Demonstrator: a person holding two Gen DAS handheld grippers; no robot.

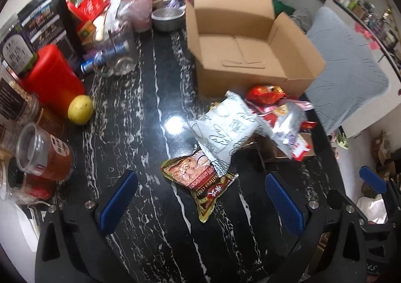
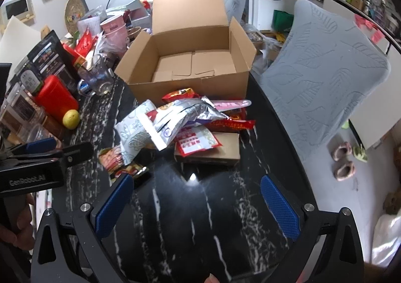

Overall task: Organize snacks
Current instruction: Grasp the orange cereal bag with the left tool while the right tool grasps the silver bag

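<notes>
An open cardboard box (image 1: 240,52) (image 2: 190,67) stands empty on the black marble table (image 1: 140,112). In front of it lies a heap of snack packets: a white patterned bag (image 1: 225,130) (image 2: 132,130), a red and gold packet (image 1: 203,182) (image 2: 117,160), a silver foil bag (image 2: 180,117), a red wrapped snack (image 1: 265,93) and a flat brown box (image 2: 220,150). My left gripper (image 1: 200,201) hangs open just short of the red and gold packet. My right gripper (image 2: 198,204) is open over bare table, short of the heap. Neither holds anything.
Along the table's left side stand a red container (image 1: 52,79), a yellow fruit (image 1: 80,109), jars (image 1: 42,152), a glass mug (image 1: 115,52) and a metal bowl (image 1: 166,18). A grey covered chair (image 2: 325,74) is at the right. Slippers (image 2: 343,160) lie on the floor.
</notes>
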